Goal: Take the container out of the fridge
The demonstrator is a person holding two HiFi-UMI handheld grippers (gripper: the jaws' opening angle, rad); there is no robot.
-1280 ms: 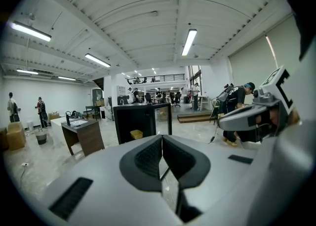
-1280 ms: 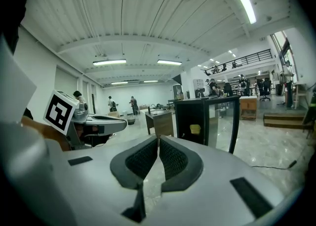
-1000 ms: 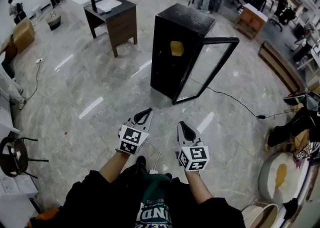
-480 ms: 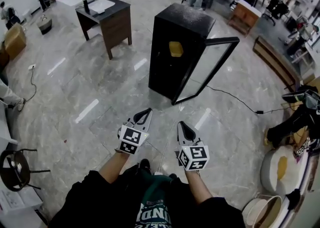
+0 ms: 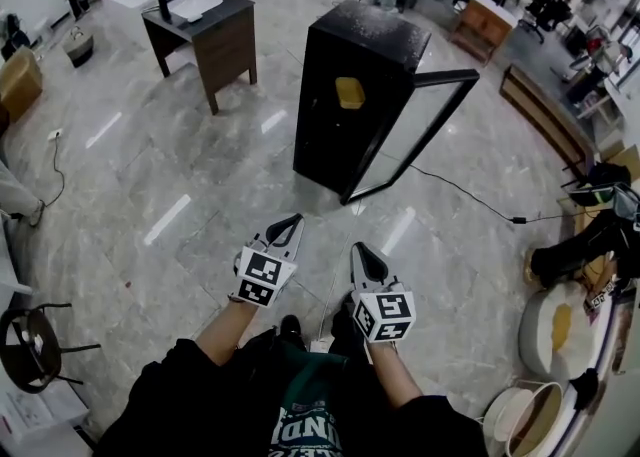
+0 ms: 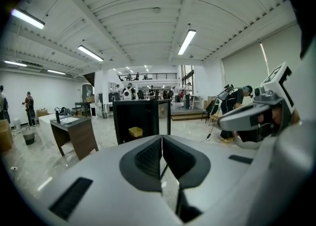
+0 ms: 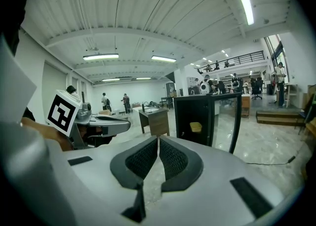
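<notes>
A black fridge (image 5: pixel 345 95) stands on the marble floor ahead with its glass door (image 5: pixel 415 135) swung open to the right. Inside it sits a yellow container (image 5: pixel 351 93), which also shows as a yellow container (image 6: pixel 135 131) in the left gripper view and a yellow container (image 7: pixel 196 127) in the right gripper view. My left gripper (image 5: pixel 290 226) and right gripper (image 5: pixel 362 255) are held side by side well short of the fridge. Both are shut with nothing between the jaws.
A dark wooden desk (image 5: pixel 205 30) with a bottle stands left of the fridge. A black cable (image 5: pixel 470 200) runs across the floor from the fridge to the right. Chairs, boxes and people stand around the room's edges. A wooden bench (image 5: pixel 545 125) is at the right.
The view has drawn slightly nearer to the fridge. Both grippers stay shut and side by side in front of me.
</notes>
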